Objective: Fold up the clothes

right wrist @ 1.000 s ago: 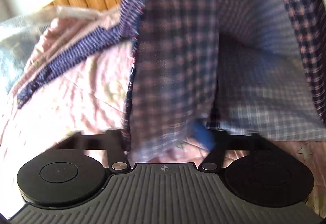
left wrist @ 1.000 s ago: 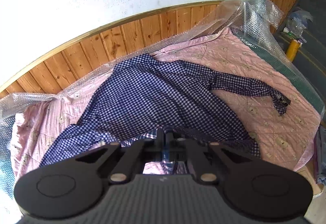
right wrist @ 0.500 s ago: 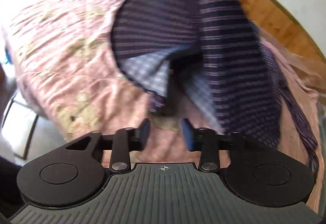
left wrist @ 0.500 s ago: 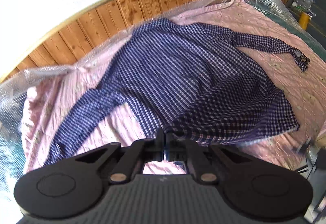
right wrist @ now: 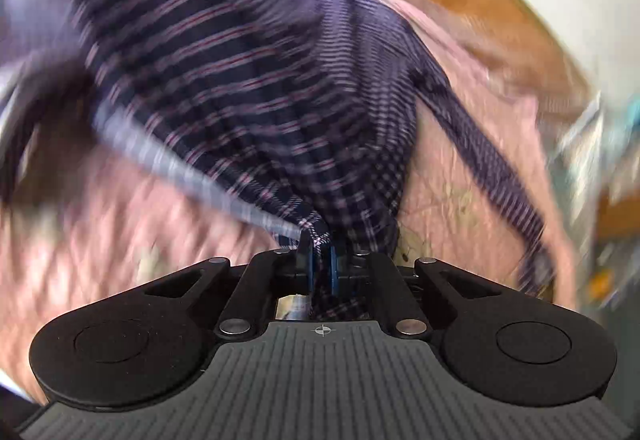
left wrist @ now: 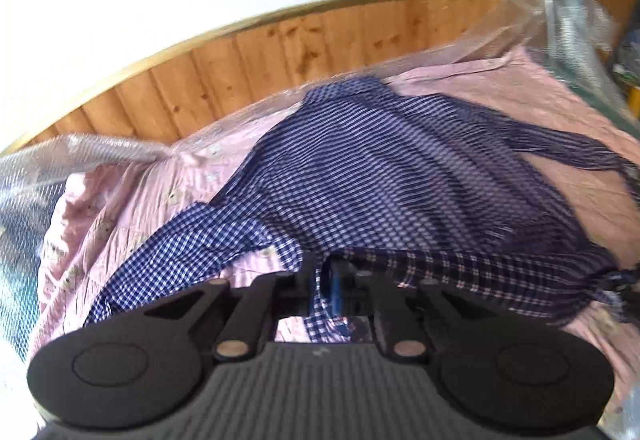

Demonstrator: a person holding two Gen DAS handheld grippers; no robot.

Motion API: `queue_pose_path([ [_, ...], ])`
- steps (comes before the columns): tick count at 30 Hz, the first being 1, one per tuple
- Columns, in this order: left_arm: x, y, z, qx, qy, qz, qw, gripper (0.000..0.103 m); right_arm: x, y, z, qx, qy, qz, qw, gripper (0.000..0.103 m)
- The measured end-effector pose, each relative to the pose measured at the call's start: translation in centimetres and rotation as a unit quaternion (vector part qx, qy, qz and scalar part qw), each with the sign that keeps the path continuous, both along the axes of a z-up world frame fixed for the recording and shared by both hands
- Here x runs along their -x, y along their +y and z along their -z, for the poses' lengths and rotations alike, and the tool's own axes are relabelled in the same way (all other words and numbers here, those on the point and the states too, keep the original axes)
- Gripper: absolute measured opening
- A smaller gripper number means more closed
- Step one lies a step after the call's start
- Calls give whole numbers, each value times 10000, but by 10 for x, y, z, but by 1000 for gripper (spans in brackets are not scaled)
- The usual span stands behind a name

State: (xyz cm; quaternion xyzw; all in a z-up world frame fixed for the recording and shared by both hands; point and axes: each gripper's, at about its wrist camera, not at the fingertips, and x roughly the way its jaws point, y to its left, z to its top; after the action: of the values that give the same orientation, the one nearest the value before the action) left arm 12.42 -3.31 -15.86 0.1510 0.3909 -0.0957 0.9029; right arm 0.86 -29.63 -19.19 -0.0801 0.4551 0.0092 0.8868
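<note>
a pink quilted bedcover (left wrist: 560,108) spreads from the near edge to a wooden headboard (left wrist: 248,72) at the far side, with bubble wrap (left wrist: 80,156) bunched along its far and left edges, and the blue checked shirt (left wrist: 380,168) lies across the middle of it, one sleeve trailing to the near left and the other to the far right. the left gripper (left wrist: 325,280) sits low at the near edge, pointing far across the bed, its jaws pinched tight on the shirt's near hem. the right gripper (right wrist: 320,264) also points forward over the bedcover, jaws clamped on a bunched corner of the shirt (right wrist: 248,80) that fans up and away from it, though this view is heavily blurred.
</note>
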Motion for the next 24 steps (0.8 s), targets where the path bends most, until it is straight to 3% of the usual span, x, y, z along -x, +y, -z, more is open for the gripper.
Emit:
queue_pose_path([
  [3, -2, 0, 25, -127, 32, -179, 9998, 16, -29, -47, -12, -1293, 145, 727, 9888, 5],
  [6, 19, -1, 42, -246, -75, -143, 9996, 21, -46, -67, -9, -1819, 293, 876, 9790, 5],
  [7, 36, -5, 41, -287, -210, -36, 9994, 28, -51, -72, -6, -1966, 355, 859, 9761, 5],
  [10, 90, -21, 39, -284, -457, 372, 9979, 33, -66, -87, 1, -2404, 539, 805, 9658, 5],
  [13, 121, -57, 59, 73, 92, 895, 9959, 46, -81, -101, 8, -2837, 722, 749, 9533, 5],
  [16, 126, -102, 97, 182, 820, 1180, 9895, 45, -97, -116, 15, -3262, 904, 692, 9384, 5],
  [19, 106, -128, 134, 219, 1210, 653, 9903, 43, -112, -126, 24, -3388, 1130, 614, 9320, 5],
  [22, 83, -134, 152, 268, 1241, 27, 9919, 39, -125, -130, 31, -3316, 1356, 449, 9325, 5],
  [24, 74, -138, 155, 485, 1198, -19, 9916, 39, -129, -131, 34, -3304, 1465, 294, 9319, 5],
])
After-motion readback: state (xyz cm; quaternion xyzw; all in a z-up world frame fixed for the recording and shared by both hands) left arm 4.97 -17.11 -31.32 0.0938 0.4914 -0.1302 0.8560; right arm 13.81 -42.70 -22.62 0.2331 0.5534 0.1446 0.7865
